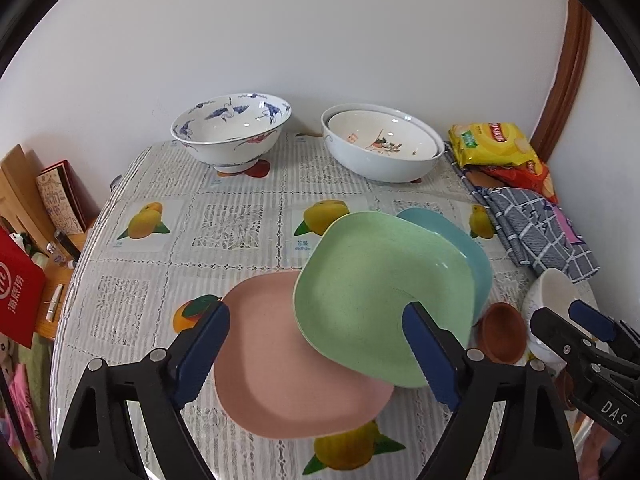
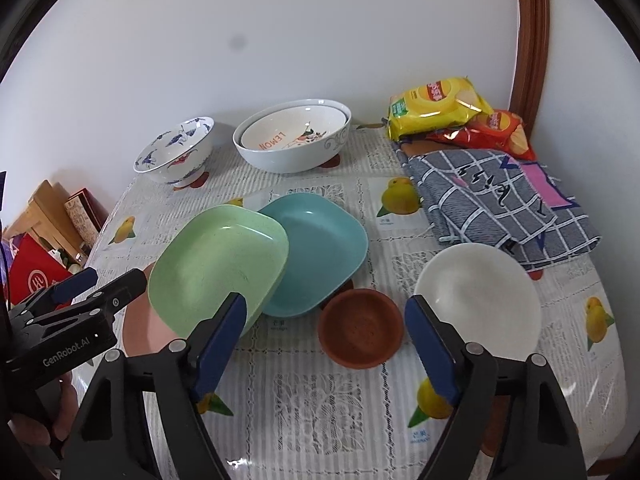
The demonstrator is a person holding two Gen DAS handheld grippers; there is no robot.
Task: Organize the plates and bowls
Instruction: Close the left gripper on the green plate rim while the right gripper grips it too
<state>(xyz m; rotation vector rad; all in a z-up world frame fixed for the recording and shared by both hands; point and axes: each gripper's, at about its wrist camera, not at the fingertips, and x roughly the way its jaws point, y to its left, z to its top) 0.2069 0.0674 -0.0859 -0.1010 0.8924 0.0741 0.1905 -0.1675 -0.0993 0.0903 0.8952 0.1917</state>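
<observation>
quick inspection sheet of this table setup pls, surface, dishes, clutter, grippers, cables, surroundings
surface: table under a lace cloth with fruit prints.
job's things: green plate leans over the pink plate and the blue plate; brown bowl and white bowl in front; crane-pattern bowl and two nested white bowls by the wall.
clutter: snack bags, checked cloth.
grippers: left gripper open above the pink and green plates; right gripper open around the brown bowl, fingers apart from it.
cables: nothing seen.
surroundings: white wall, wooden door frame, red box beside the table.
</observation>
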